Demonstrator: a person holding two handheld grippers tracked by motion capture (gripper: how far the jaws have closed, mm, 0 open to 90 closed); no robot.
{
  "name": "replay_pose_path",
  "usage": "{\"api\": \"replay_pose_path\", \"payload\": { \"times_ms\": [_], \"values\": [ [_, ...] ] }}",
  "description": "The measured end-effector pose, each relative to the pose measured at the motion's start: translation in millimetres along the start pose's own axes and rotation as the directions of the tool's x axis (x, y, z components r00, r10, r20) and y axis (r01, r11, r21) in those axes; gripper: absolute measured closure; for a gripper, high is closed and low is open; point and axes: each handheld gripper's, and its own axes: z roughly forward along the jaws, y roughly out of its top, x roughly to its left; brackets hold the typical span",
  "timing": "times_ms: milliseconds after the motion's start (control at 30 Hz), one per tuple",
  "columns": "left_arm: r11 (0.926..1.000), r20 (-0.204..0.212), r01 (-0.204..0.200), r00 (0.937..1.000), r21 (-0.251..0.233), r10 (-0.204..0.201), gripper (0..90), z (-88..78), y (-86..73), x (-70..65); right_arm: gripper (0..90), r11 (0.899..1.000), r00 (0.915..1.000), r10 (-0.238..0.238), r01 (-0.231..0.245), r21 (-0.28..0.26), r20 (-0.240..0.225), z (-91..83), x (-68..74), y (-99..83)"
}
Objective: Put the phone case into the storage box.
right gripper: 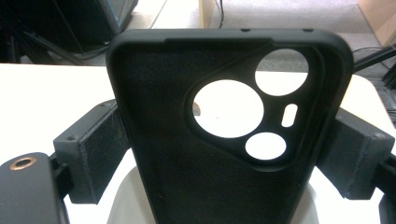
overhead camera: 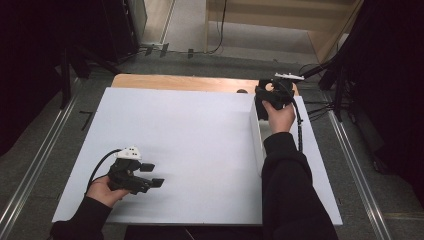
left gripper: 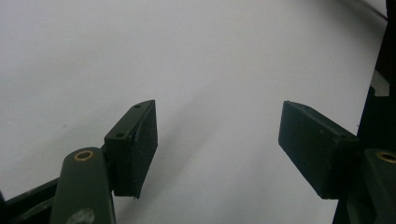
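While the case sits clamped: the right gripper [right gripper: 224, 154] holds a black phone case [right gripper: 224, 126] by its two long edges, at the far right of the counter [overhead camera: 190, 135].
Right fingers: closed on the case, one pad [right gripper: 100, 151] on each side wall.
Left fingers: apart with nothing between them; the left gripper [overhead camera: 152, 175] rests low over the bare white counter, near the person's side.
Where the case is: above a white tray or box [overhead camera: 257, 140] along the counter's right side; whether it touches that box I cannot tell.
Long axis: runs along the fingers, away from the right hand [overhead camera: 280, 117].
Which way it points: the camera-cutout end leads, farthest from the hand; the hollow inside faces the gripper's camera.
Risk, slip: the pads grip soft side walls, so a hard squeeze could bow the case and let it pop out.
Risk, snag: the leading end could catch the box wall if lowered at a tilt.
Risk, one-handed hold: a twist could rotate the case between the pads.
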Motion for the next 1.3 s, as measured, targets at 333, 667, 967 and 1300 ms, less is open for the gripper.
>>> {"api": "replay_pose_path", "payload": {
  "times_ms": [333,667,967,1300],
  "values": [
    [0.9999,0.003,-0.006,1.0,0.008,0.006,28.7,0.3,0.3,-0.4,9.5,1.0,1.0,0.004,-0.004,0.006,-0.001,-6.1,-1.7,11.5],
    [0.9999,0.003,-0.005,1.0,0.009,0.005,28.7,0.3,0.1,-0.3,9.5,1.0,1.0,0.002,-0.002,-0.008,0.002,-11.4,-2.1,25.7],
    [0.9999,0.006,-0.006,1.0,0.008,0.006,28.6,0.5,0.2,-0.4,9.5,1.0,1.0,-0.006,0.006,-0.016,0.0,-16.5,-1.4,38.3],
    [1.0,0.001,-0.001,1.0,0.004,0.001,28.6,-0.4,0.4,0.9,9.6,0.999,0.9983,-0.045,0.045,-0.009,-0.037,-32.4,2.4,50.1]
  ]
}}
